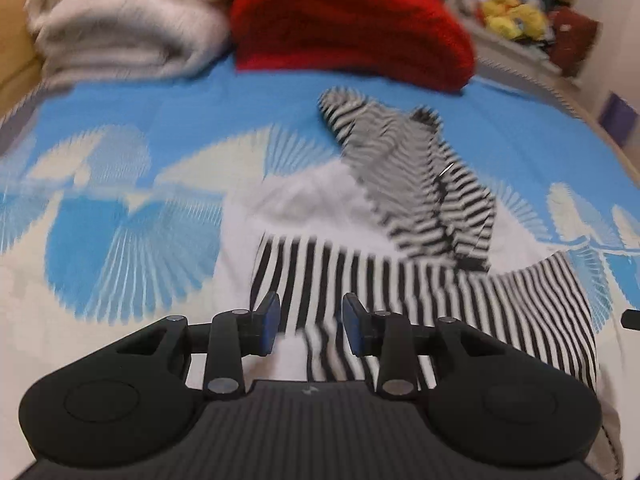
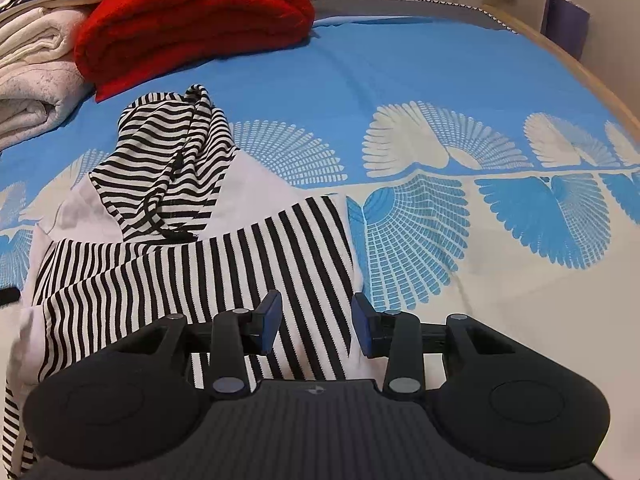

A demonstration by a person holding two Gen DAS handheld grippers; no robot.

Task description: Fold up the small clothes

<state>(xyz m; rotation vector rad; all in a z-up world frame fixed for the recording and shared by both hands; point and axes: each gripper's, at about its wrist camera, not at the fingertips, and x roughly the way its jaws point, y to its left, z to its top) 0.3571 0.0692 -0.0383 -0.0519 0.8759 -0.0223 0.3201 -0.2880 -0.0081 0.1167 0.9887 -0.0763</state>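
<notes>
Jaws of left gripper [image 1: 309, 328] and right gripper [image 2: 317, 328] stand apart, empty, above black-and-white striped hooded garment [image 2: 256, 264] on blue patterned bedspread [image 2: 420, 80].

Hooded top [image 2: 192, 216]: black-and-white stripes with plain white panels. Bedspread [image 2: 420, 92]: bright blue and cream, printed with fan-shaped feather motifs. Folded blanket [image 2: 192, 20]: solid red. Folded towels [image 2: 28, 92]: off-white. Gripper pads [image 2: 272, 322]: blue.

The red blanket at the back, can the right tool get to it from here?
Probably yes. The right tool stands open and empty over the striped top; only that top and bare blue bedspread lie before the red blanket. It looks far, though.
</notes>
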